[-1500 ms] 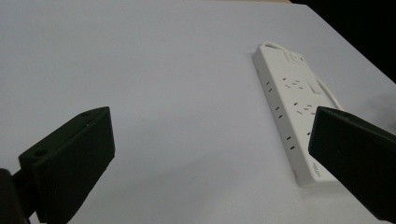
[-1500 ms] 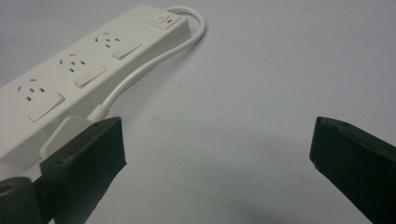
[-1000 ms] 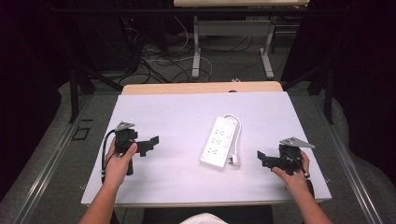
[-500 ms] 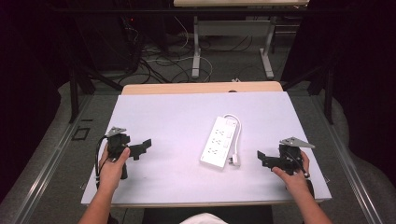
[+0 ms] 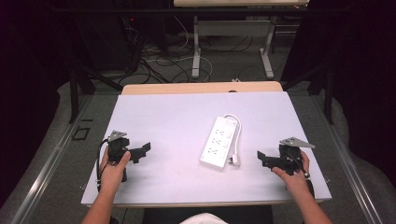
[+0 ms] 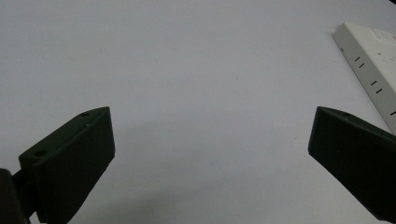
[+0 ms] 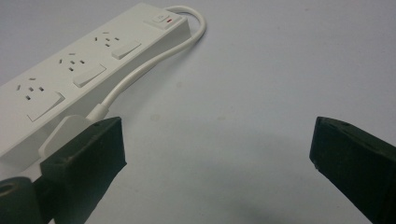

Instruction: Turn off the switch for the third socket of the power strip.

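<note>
A white power strip (image 5: 218, 142) with three sockets and switches lies on the white table (image 5: 177, 116), right of centre. Its short white cable (image 5: 236, 135) loops back to a plug (image 5: 233, 161) at its near end. My left gripper (image 5: 142, 151) is held low over the table's front left, open and empty, jaws aimed right toward the strip. Its own view shows my left gripper (image 6: 210, 158) with the strip's edge (image 6: 373, 70) far off at the right. My right gripper (image 5: 261, 157) hovers open at the front right, jaws toward the plug. In the right gripper view, my right gripper (image 7: 215, 163) has its left jaw just in front of the plug (image 7: 65, 133).
A wooden strip (image 5: 201, 87) borders the table's far edge. Beyond it are desk legs (image 5: 196, 46) and loose cables (image 5: 154, 60) on the floor. Bare tabletop lies between the two grippers and behind the strip.
My left gripper has drifted a little left and toward the table's front edge. The right gripper and the power strip have stayed in place.
</note>
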Tool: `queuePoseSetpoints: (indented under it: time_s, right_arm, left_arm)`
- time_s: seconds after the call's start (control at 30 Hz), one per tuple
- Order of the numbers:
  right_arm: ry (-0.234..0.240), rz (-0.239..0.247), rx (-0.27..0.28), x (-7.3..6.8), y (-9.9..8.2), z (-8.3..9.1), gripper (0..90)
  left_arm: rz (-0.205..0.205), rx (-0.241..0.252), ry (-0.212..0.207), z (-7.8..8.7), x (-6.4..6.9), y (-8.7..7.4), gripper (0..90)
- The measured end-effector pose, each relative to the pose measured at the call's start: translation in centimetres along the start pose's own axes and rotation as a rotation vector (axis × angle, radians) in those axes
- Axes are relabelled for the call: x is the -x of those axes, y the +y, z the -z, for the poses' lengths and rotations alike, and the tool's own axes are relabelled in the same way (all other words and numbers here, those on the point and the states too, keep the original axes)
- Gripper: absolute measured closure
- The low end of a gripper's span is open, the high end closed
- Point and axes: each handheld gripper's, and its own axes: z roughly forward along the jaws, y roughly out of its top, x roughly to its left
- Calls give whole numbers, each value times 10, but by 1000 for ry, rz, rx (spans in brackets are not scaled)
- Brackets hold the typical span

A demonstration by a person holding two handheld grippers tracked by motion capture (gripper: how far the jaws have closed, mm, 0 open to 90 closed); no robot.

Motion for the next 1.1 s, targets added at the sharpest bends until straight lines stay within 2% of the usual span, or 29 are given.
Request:
queuePoseSetpoints:
  time_s: [0.03, 0.2, 0.3, 0.33, 0.4, 0.53, 0.57, 0.63, 0.9, 0.93, 1.1]
  right_arm:
    - [-8, -2, 8, 0, 0, -1, 28]
    - [0, 2, -1, 1, 0, -1, 28]
    - [-1, -2, 0, 0, 0, -1, 28]
    - [-1, -2, 0, 0, 0, -1, 28]
    - [1, 1, -2, 1, 0, -1, 28]
    - [1, -2, 0, 1, 0, -1, 28]
    - [1, -3, -1, 1, 0, -1, 28]
    - [1, -7, -1, 0, 0, -1, 28]
    - [1, -2, -1, 1, 0, -2, 28]
    - [1, -3, -3, 1, 0, -2, 28]
    - [1, -9, -5, 1, 0, -2, 28]
  left_arm:
    - [3, 16, 7, -2, 0, -1, 5]
    - [-20, -17, 21, -4, -1, -5, 5]
    - [-29, -17, 29, -7, -1, -7, 5]
    - [-34, -33, 25, -6, -1, -7, 5]
    - [-38, -28, 32, -7, -1, -8, 5]
    - [-37, -47, 29, -8, -3, -10, 6]
    - [-35, -32, 38, -9, -3, -11, 5]
    - [-31, -34, 36, -10, -3, -11, 6]
    - [-34, -58, 30, -10, -4, -12, 6]
    - [-32, -40, 36, -11, -4, -12, 6]
    - [-33, -41, 35, -11, -4, -12, 6]
